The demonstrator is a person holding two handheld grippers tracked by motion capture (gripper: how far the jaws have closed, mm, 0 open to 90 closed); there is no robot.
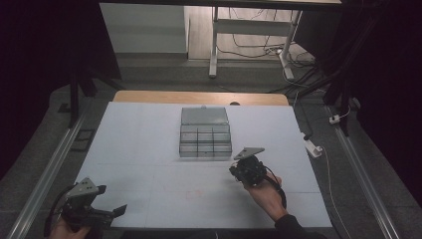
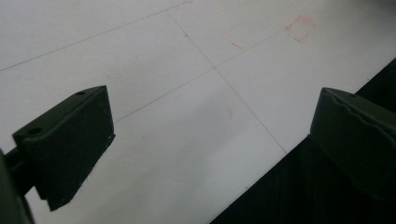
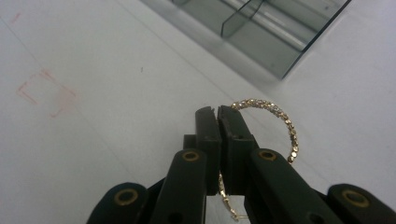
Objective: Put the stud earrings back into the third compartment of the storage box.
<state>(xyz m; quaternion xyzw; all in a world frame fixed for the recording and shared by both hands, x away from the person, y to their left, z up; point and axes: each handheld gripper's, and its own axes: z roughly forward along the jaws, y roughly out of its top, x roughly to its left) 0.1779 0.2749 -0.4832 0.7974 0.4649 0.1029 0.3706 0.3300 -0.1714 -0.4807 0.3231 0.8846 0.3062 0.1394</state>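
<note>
**Right gripper view: hoop earring pinched in right claw, beside the clear box**

Right gripper view shows a gold hoop earring (image 3: 285,126), set with small stones along its rim, clamped between the two black jaws of the right claw (image 3: 218,112). The jaws are pressed together on the thin hoop. Most of the ring arcs out to the right of the jaws; a short piece of it reappears below them. The earring hangs just over the white tabletop (image 3: 116,116).

Beyond the jaw tips lies a corner of the clear compartment box (image 3: 261,28), one divider wall visible inside it. Faint red marks (image 3: 44,91) sit on the tabletop to the left.

High view: right claw (image 1: 244,167) is held in a hand (image 1: 263,191) just in front of the box's near right corner. The box (image 1: 205,137) stands mid-table, lid open and tilted back, compartments in a grid.

Left claw (image 1: 112,211) sits at the near left corner of the tabletop, well apart from the box. Left gripper view: its jaws stand wide, released, nothing between them, over the tabletop edge.
</note>
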